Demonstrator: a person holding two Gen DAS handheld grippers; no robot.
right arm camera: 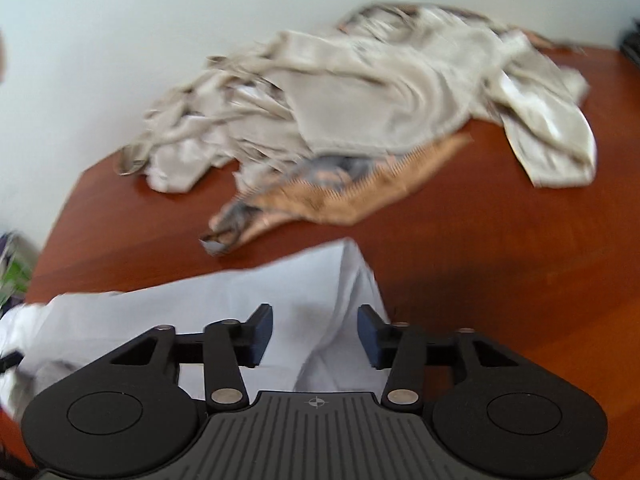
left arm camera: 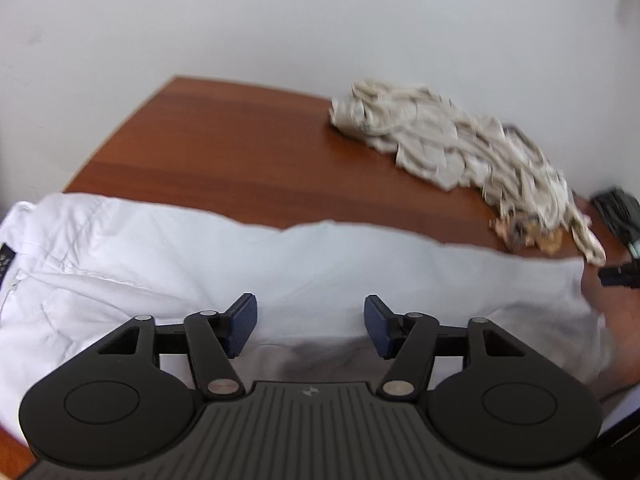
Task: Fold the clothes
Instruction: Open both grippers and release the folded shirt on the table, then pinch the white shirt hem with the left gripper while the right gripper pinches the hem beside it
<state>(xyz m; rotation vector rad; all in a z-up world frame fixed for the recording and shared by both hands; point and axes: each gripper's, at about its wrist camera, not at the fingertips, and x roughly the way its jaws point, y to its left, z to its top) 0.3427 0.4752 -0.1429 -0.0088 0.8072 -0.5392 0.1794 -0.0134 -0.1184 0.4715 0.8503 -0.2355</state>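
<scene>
White trousers (left arm camera: 280, 264) lie stretched across the near part of the brown wooden table (left arm camera: 208, 148), waistband to the left. My left gripper (left arm camera: 311, 326) is open, its blue pads just above the near edge of the trousers, holding nothing. In the right wrist view the leg end of the white trousers (right arm camera: 248, 304) lies under my right gripper (right arm camera: 315, 334), which is open and empty above the cloth. A crumpled beige garment pile (left arm camera: 460, 148) lies at the back right; it also shows in the right wrist view (right arm camera: 360, 92).
An orange patterned cloth (right arm camera: 340, 196) lies under the beige pile. A dark object (left arm camera: 618, 212) sits at the table's right edge. A white wall (left arm camera: 280, 20) stands behind the table. Bare wood (right arm camera: 520, 260) shows to the right of the trousers.
</scene>
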